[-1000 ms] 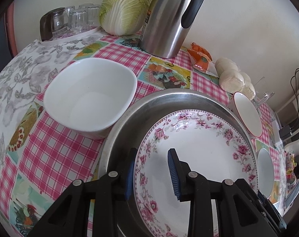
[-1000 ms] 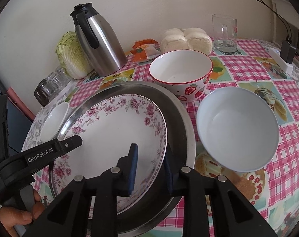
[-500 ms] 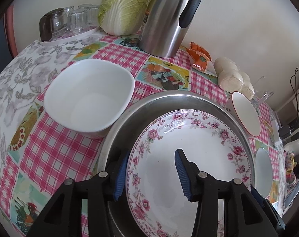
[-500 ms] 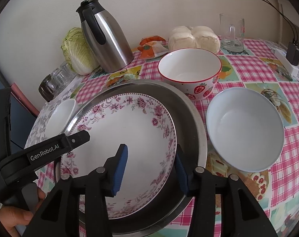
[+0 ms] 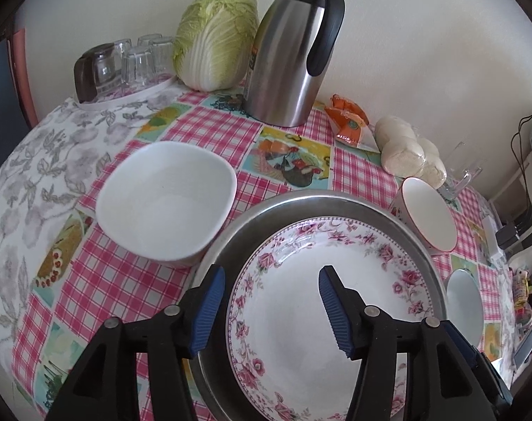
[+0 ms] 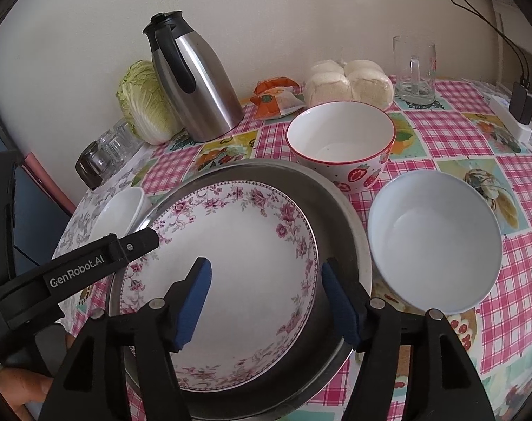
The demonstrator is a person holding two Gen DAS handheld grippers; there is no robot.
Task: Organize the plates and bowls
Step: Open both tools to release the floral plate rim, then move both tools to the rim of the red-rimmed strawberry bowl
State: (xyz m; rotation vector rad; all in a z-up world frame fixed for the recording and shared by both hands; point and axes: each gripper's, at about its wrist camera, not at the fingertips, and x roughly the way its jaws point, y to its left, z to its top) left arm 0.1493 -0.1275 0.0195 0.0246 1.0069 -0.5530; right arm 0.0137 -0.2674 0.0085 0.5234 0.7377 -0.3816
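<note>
A floral plate (image 5: pixel 322 301) (image 6: pixel 230 263) lies inside a steel pan (image 5: pixel 237 238) (image 6: pixel 336 196). My left gripper (image 5: pixel 271 298) is open over the plate's left rim, holding nothing. My right gripper (image 6: pixel 264 294) is open over the plate's right rim, holding nothing. A white square bowl (image 5: pixel 167 203) (image 6: pixel 118 210) stands left of the pan. A strawberry bowl (image 6: pixel 339 144) (image 5: pixel 429 217) stands behind the pan on the right. A pale blue bowl (image 6: pixel 434 238) (image 5: pixel 464 301) stands right of the pan.
A steel thermos (image 5: pixel 294 56) (image 6: pixel 192 84), a cabbage (image 5: pixel 216 38), upturned glasses on a tray (image 5: pixel 125 66), an orange packet (image 5: pixel 346 122), bagged buns (image 6: pixel 346 80) and a glass mug (image 6: pixel 413 66) line the back of the checked tablecloth (image 5: pixel 125 280).
Both grippers opened wide, letting go of the floral plate's rim, and drew back a little. The plate now rests in the pan.
</note>
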